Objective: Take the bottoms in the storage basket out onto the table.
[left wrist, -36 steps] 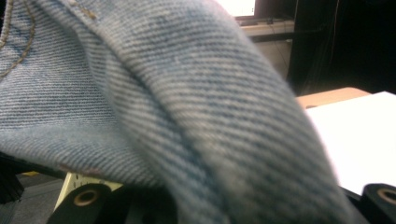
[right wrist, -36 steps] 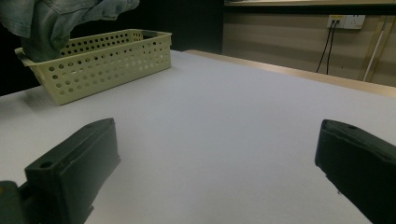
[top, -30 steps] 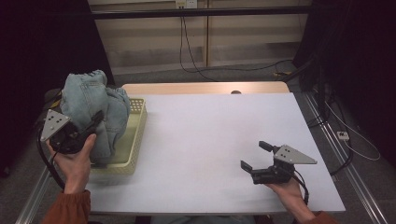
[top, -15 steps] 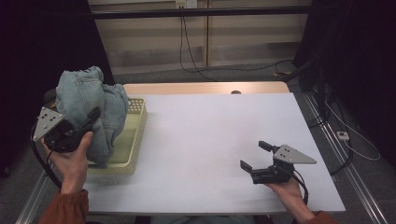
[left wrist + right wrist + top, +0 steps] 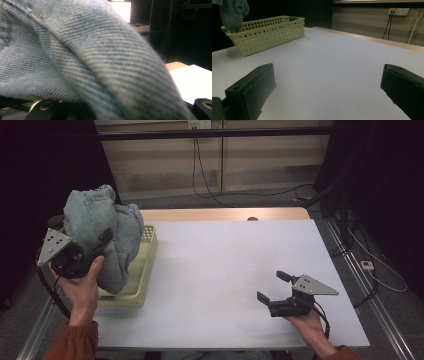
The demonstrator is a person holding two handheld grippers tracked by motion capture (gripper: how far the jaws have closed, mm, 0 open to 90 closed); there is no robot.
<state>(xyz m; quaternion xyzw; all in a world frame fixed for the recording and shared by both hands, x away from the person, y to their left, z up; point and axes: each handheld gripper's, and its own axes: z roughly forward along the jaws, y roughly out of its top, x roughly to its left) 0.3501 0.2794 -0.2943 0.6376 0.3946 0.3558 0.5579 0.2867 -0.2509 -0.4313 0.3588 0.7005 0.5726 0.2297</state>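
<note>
**Denim lifted over basket**

High view: left gripper (image 5: 100,242) clamped on bunched denim garment (image 5: 102,227), held above yellow basket (image 5: 145,270).

Left gripper view: thick, floppy cloth; likely heavy, best grasped at seams.

Right gripper view: right gripper (image 5: 324,95) gaped wide, empty.

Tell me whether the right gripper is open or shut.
Open. The right gripper has its two black jaws set wide apart, with bare white table between them and nothing held.
</note>
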